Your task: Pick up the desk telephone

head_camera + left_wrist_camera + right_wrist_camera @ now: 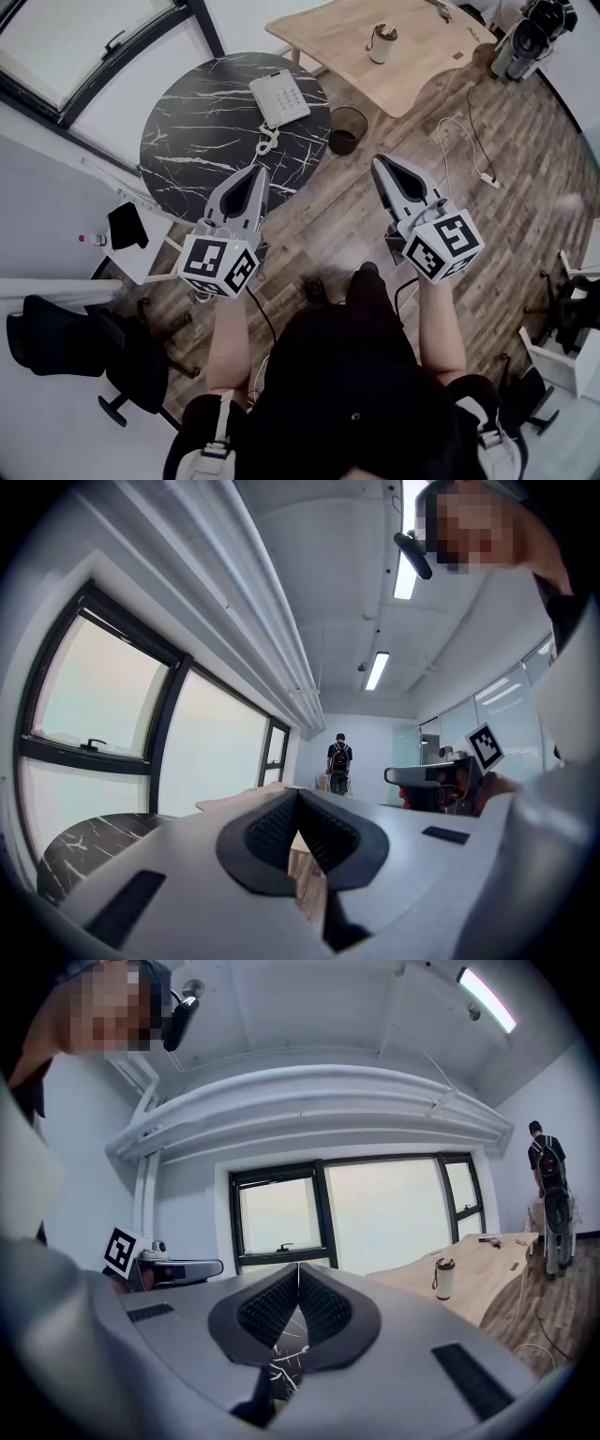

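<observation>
Your left gripper (257, 172) and right gripper (379, 162) are pressed together, empty. Ahead sits one flat white desk telephone (279, 97) on one round marbled table (192, 131).

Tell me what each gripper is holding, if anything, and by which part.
Nothing is held. The left gripper and right gripper are both shut and empty; the desk telephone lies untouched on the round table.

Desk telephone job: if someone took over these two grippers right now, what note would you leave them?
Left gripper: jaws shut, empty.
Right gripper: the same.
Desk telephone: on the round black marble table, ahead of both grippers, untouched; coiled cord beside it.
Done: nothing yet.
Left: open the jaws, reach the telephone, grip it, lift.
</observation>
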### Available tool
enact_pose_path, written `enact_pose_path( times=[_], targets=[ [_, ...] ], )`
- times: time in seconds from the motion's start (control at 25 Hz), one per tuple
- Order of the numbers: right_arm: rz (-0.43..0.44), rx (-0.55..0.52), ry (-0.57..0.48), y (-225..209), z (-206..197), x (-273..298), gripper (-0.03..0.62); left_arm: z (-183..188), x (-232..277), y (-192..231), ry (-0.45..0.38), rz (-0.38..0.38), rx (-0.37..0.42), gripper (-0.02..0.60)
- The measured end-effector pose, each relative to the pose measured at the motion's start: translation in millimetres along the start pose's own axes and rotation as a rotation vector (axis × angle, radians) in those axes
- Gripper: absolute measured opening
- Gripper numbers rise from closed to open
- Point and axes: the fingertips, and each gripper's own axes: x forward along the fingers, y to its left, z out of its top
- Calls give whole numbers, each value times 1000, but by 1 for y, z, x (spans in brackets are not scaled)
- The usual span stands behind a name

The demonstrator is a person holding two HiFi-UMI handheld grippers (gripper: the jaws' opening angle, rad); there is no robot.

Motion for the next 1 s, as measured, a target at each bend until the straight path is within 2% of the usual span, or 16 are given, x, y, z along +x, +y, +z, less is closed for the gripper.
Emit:
enact_pose_path(
  times=[0.36, 1.0],
  targets=[
    [3, 21, 58, -27, -17, 16, 31, -19, 27, 7, 52, 17, -23, 15],
    [139, 47, 87, -130, 0, 94, 31, -8, 128, 22, 83, 153, -5, 15]
  ],
)
